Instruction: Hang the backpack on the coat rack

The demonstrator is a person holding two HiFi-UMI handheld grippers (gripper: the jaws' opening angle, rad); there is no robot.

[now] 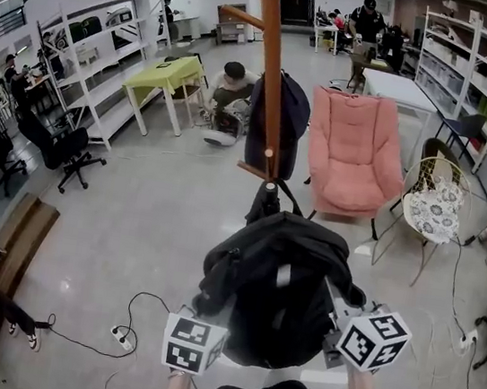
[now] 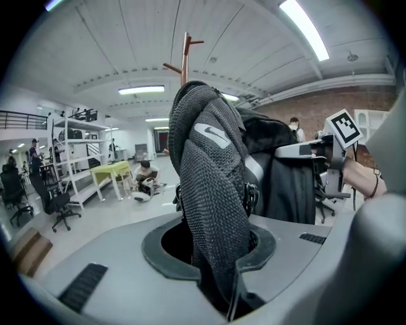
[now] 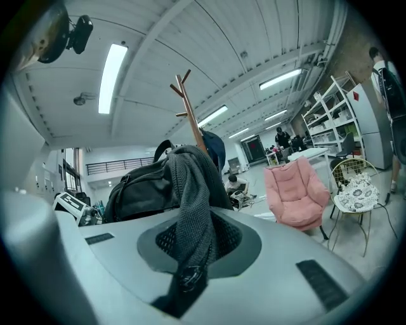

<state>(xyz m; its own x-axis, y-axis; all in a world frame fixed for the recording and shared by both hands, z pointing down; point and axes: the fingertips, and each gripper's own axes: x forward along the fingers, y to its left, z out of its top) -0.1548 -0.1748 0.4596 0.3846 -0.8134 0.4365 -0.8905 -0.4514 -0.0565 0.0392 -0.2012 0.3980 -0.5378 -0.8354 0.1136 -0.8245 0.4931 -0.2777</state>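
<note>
A black backpack (image 1: 280, 285) hangs in the air between my two grippers, just short of the wooden coat rack (image 1: 269, 75). My left gripper (image 2: 219, 254) is shut on one grey mesh shoulder strap (image 2: 212, 184). The other mesh strap (image 3: 190, 209) is clamped in my shut right gripper (image 3: 193, 251), with the bag's body (image 3: 136, 190) to its left. In both gripper views the coat rack's (image 2: 184, 54) forked top (image 3: 187, 101) rises behind the backpack. A dark blue garment (image 1: 281, 122) hangs on the rack's far side. The jaw tips are hidden by the straps.
A pink armchair (image 1: 354, 151) stands right of the rack, with a wire chair holding a floral cushion (image 1: 434, 208) beside it. A person (image 1: 232, 88) crouches on the floor behind the rack near a yellow-green table (image 1: 166, 73). A power strip and cable (image 1: 121, 336) lie at lower left.
</note>
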